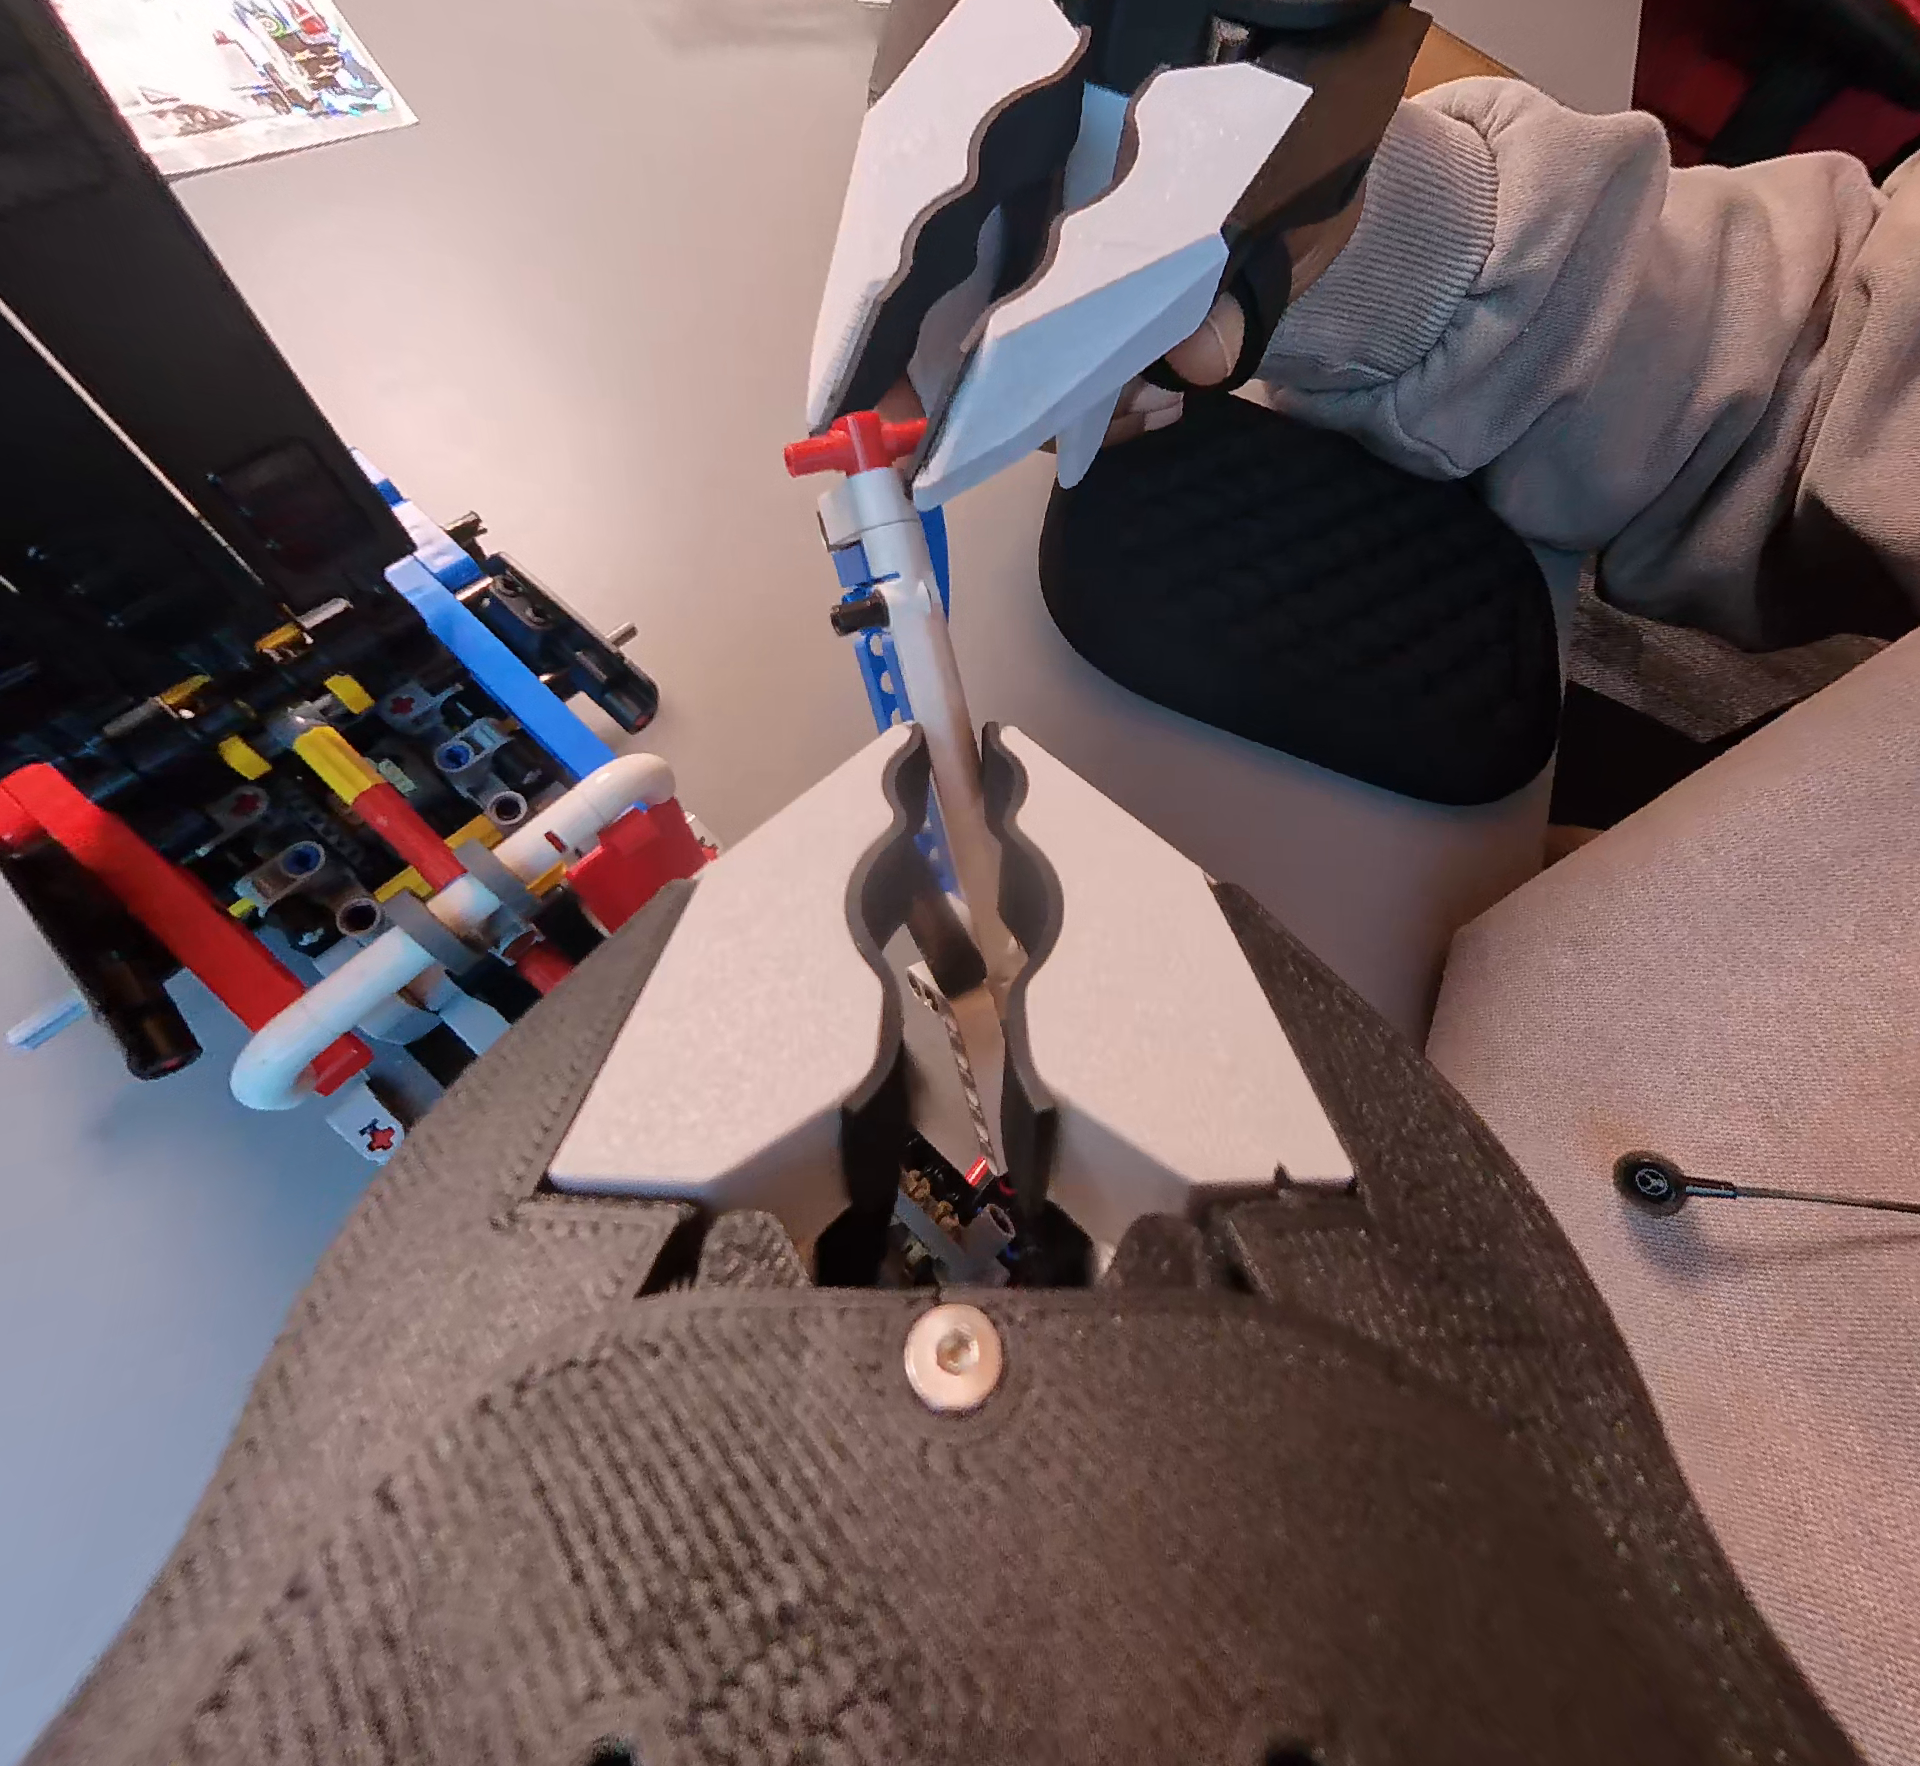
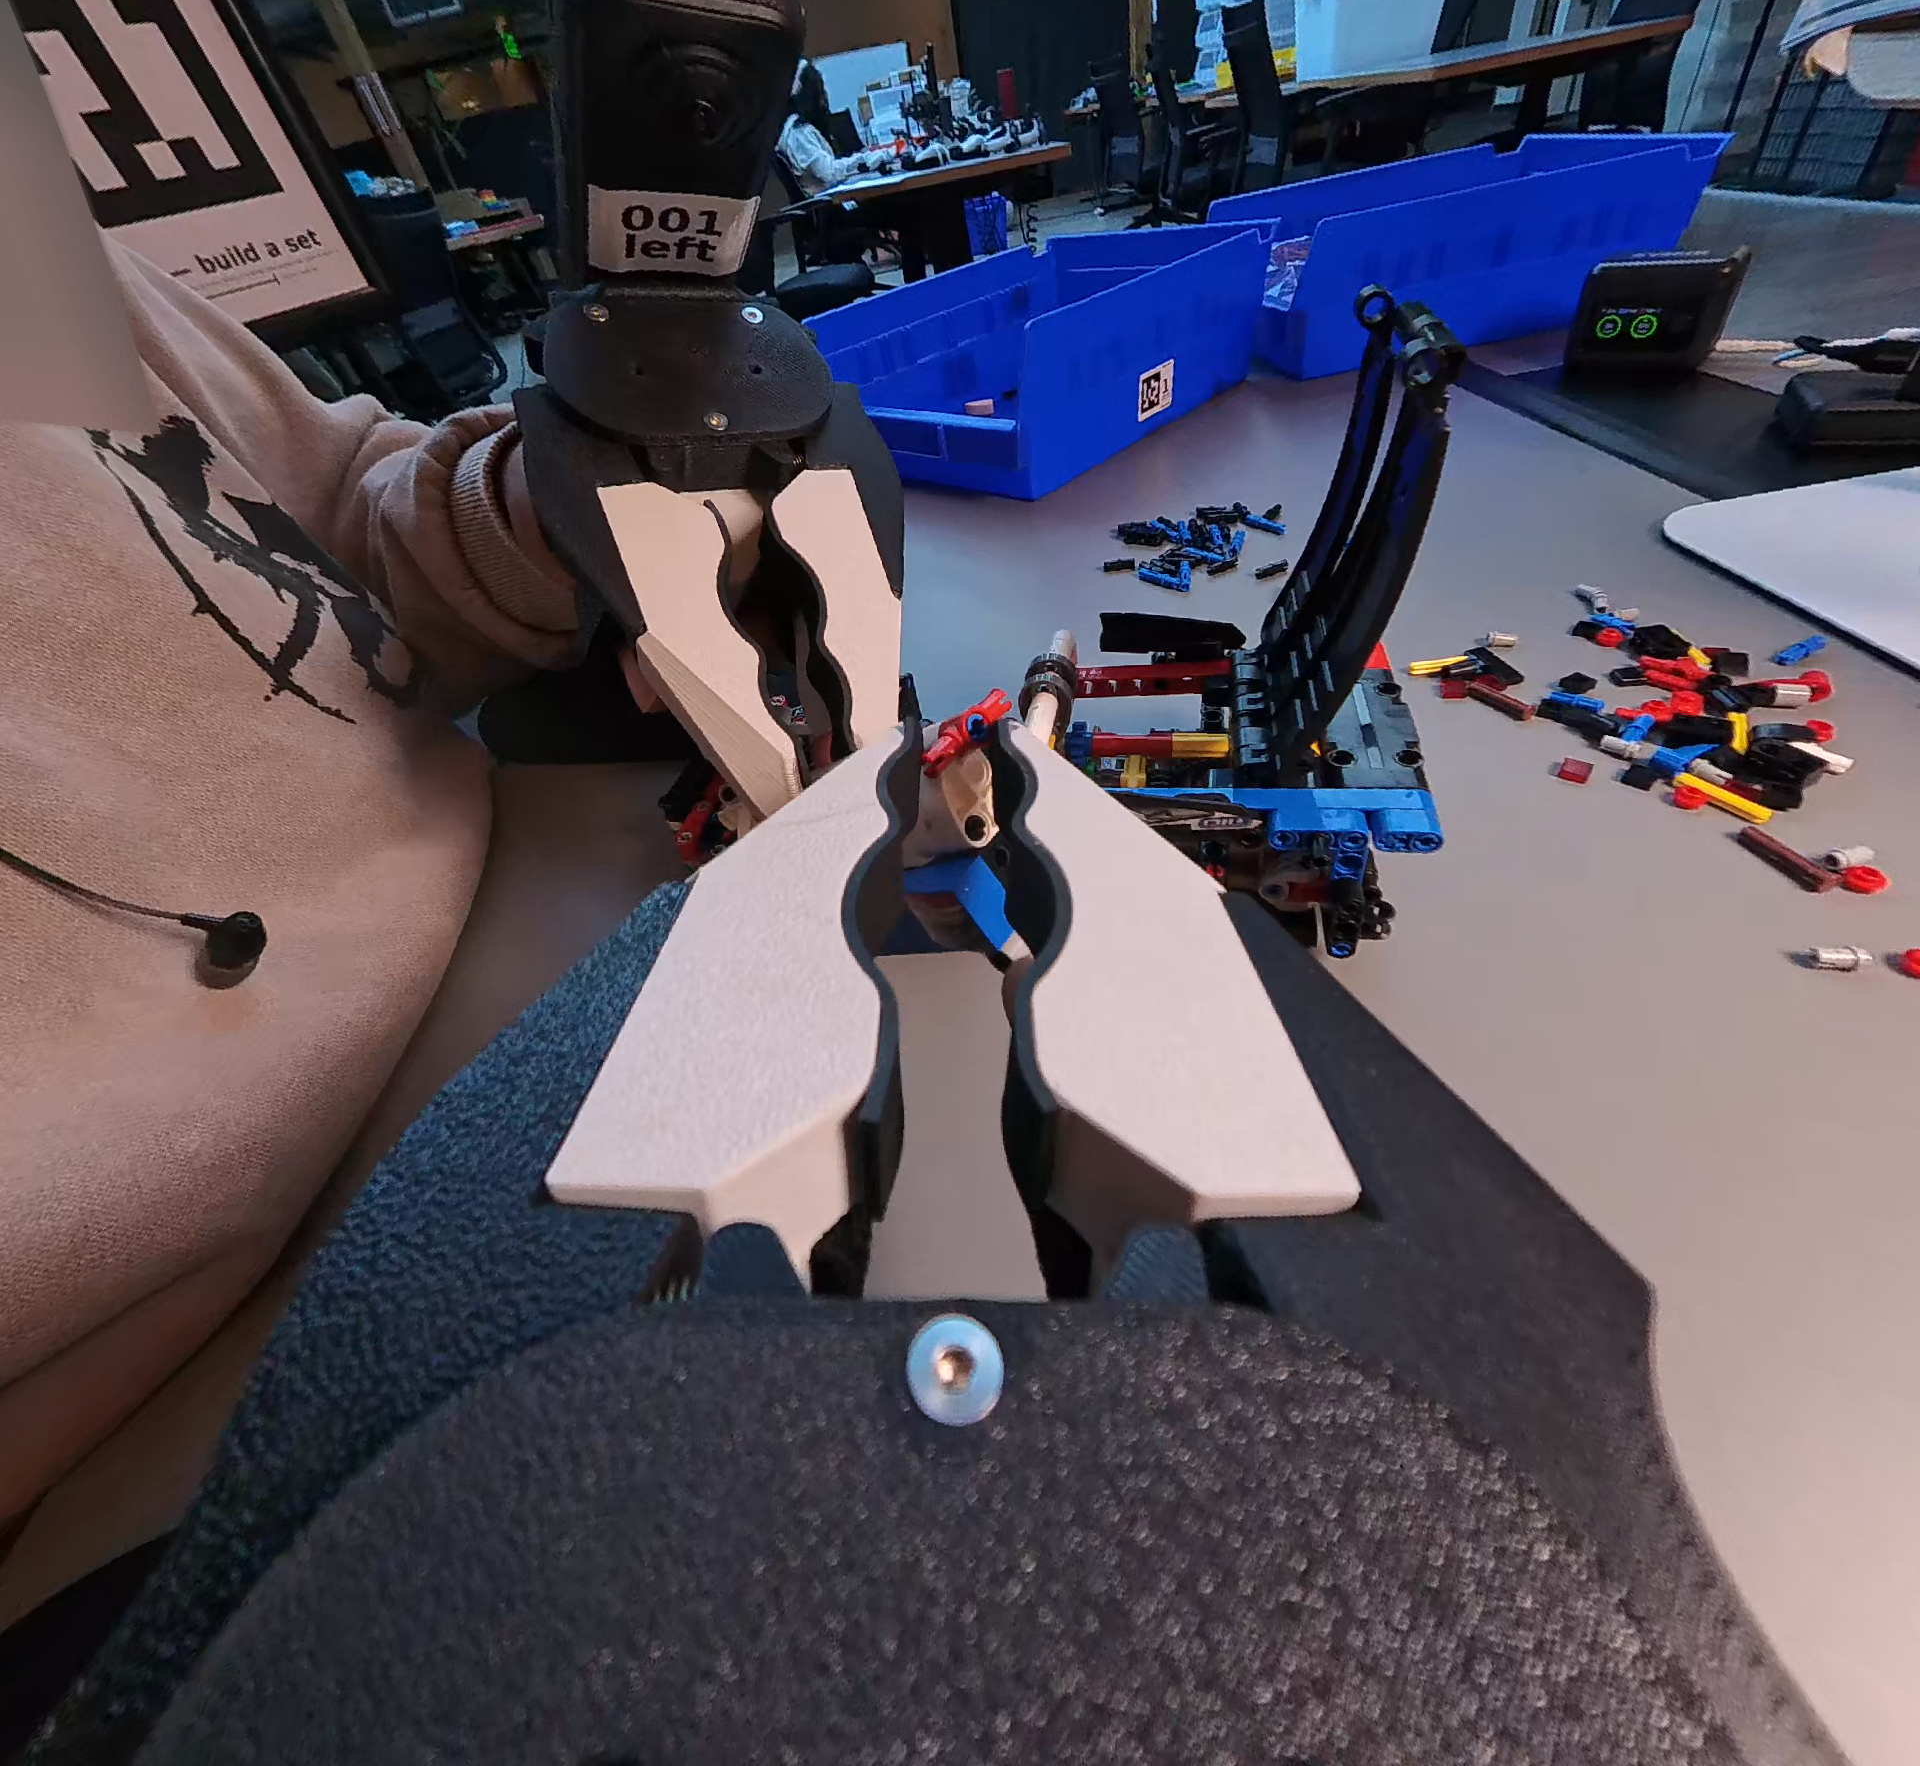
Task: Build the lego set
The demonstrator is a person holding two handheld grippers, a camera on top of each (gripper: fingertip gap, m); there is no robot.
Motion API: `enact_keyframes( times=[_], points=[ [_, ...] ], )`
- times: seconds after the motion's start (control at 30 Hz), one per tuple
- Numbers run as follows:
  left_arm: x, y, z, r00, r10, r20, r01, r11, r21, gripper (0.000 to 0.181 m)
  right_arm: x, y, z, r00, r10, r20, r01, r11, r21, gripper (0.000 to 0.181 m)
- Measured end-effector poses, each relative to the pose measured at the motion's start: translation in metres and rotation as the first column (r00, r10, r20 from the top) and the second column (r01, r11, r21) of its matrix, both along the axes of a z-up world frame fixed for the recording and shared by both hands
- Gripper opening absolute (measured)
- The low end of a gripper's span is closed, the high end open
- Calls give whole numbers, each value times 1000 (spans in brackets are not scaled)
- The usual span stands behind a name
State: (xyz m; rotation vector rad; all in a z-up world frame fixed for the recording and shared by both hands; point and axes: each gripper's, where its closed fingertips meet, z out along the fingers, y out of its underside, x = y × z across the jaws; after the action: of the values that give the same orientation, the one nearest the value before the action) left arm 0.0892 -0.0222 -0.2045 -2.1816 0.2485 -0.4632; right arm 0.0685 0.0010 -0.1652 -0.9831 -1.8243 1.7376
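Observation:
My left gripper (image 1: 951, 750) is shut on a long grey and blue lego sub-assembly (image 1: 902, 563), which stands up between its fingers, off the table. A red cross pin (image 1: 854, 449) sits at its top end. My right gripper (image 1: 878, 457) comes in from above, its fingertips closed on that red pin. In the right wrist view my right gripper (image 2: 956, 745) holds the red pin (image 2: 961, 724) and the white-grey connector (image 2: 961, 812) under it. The left gripper (image 2: 805, 766) reaches in from the upper left. The partly built lego model (image 2: 1278, 781) stands on the grey table behind.
The model (image 1: 364, 833) lies left of my left gripper. Loose pieces (image 2: 1704, 729), a pile of black and blue pins (image 2: 1195, 542), blue bins (image 2: 1039, 366), a white pad (image 2: 1818, 553) and a small screen device (image 2: 1652, 314) sit to the right. The instruction booklet (image 1: 229, 23) and a black mesh cushion (image 1: 1299, 625) are nearby. My hands' fingertips stand some 5 centimetres from each other.

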Motion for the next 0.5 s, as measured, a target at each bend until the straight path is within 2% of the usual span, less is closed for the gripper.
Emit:
enact_keyframes(
  times=[0.27, 0.5],
  points=[
    [1, 2, 0, 1000, 27, 15, -27, 999, 17, 10, -5, 4, -10, 998, -30, 61, 30, 1000, 0, 12],
    [-6, 4, -7, 983, 32, -179, -22, 998, 55, 12, -7, 7, -23, 985, 42, 168, -37, 999, -32, 9]
  ],
)
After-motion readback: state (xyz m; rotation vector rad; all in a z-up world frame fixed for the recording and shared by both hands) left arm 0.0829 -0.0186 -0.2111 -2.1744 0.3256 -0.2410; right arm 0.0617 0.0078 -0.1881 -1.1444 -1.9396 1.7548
